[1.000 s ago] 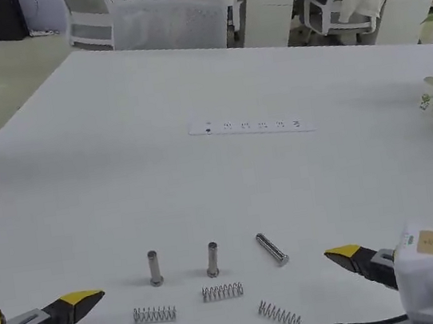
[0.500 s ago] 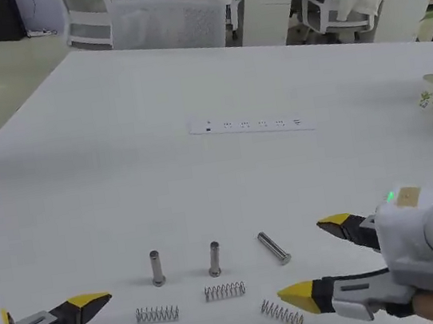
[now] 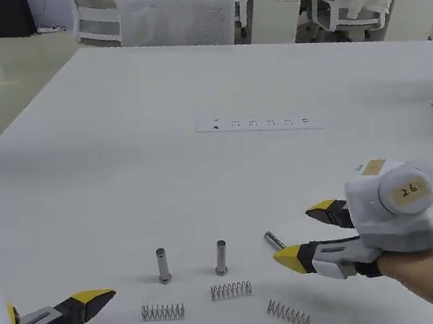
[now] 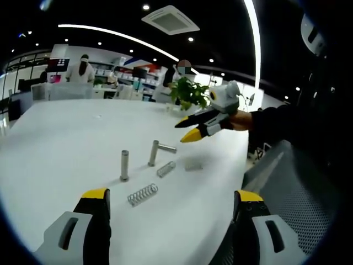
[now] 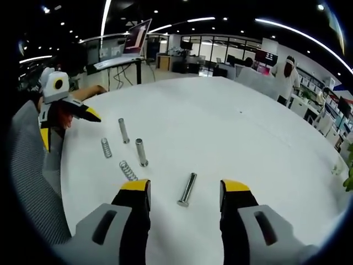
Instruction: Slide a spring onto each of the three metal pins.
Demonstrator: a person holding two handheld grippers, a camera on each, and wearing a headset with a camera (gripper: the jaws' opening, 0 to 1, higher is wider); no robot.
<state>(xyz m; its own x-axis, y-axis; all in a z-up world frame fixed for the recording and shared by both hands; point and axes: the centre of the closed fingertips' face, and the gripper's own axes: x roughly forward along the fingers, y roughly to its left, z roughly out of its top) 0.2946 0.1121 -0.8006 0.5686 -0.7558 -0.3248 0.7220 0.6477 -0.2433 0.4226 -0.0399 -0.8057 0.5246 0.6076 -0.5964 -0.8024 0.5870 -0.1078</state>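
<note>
Three metal pins are sitting on the white surface (image 3: 204, 188). The left pin (image 3: 163, 265) and middle pin (image 3: 221, 257) are standing upright side by side, and the third pin (image 3: 273, 240) is lying flat just to their right. Three springs are lying loose in a row nearer the person: left spring (image 3: 162, 311), middle spring (image 3: 231, 290) and right spring (image 3: 289, 314), each near a pin but apart from it. The right gripper (image 3: 293, 235) is hovering at the third pin with its fingers (image 5: 134, 190) spread wide, gripping nothing. In the right gripper view the pin is lying between the two fingertips, untouched. The left gripper (image 4: 171, 194) is hanging at the near-left, well apart from the left spring, fingers released and holding nothing. A power strip (image 3: 259, 124) is lying farther back.
</note>
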